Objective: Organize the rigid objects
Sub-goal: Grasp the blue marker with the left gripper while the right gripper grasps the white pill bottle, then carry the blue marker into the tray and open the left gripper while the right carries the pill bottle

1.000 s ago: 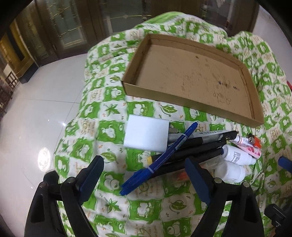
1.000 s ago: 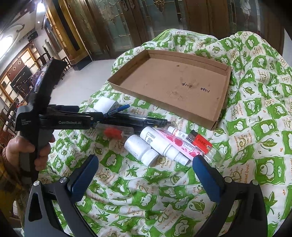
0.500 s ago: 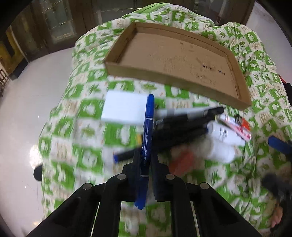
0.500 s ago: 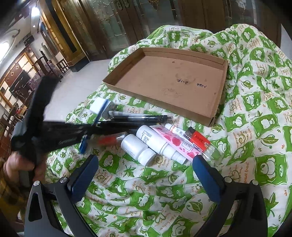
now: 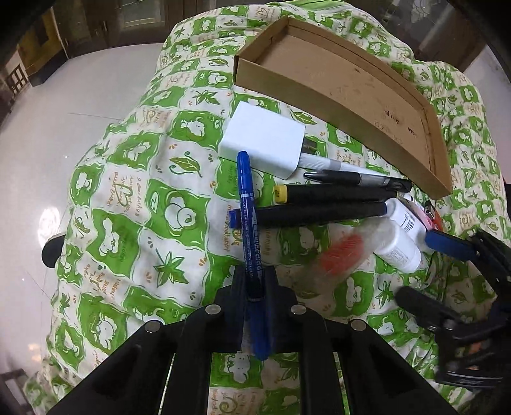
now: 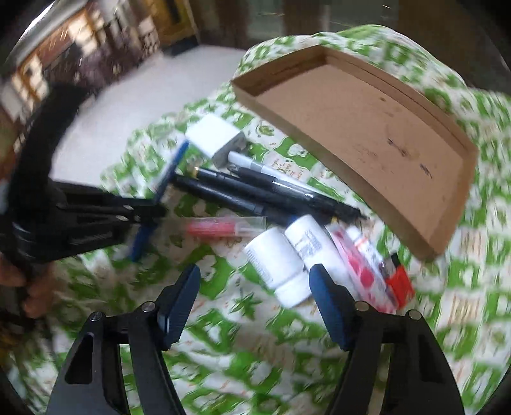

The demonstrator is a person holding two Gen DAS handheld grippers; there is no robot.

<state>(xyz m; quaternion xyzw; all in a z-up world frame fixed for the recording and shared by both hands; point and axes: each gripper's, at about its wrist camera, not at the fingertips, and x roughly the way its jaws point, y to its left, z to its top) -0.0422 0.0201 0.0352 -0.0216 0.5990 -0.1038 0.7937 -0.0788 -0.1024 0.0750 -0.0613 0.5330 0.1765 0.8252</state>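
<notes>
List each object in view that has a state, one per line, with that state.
left gripper: shut on the blue marker
blue marker: capped, clamped
right gripper: jaws closing in, nothing gripped
cardboard tray: empty
white bottles: capped, lying on their sides
black pens: lying on the cloth

Home: wooden glazed doors [image 5: 140,19], tiled floor [image 5: 64,105], patterned quilt [image 5: 134,204].

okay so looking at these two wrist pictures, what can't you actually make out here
- Right wrist view: motion blur smears the cloth pattern and the white bottles' label text.
- Left wrist view: the blue marker's lower barrel is hidden between the left tongs, which are shut on it.
- Left wrist view: the red-capped clear tube is blurred; its contents are unreadable.
- Both views: handwriting on the cardboard tray floor is too small to read.
</notes>
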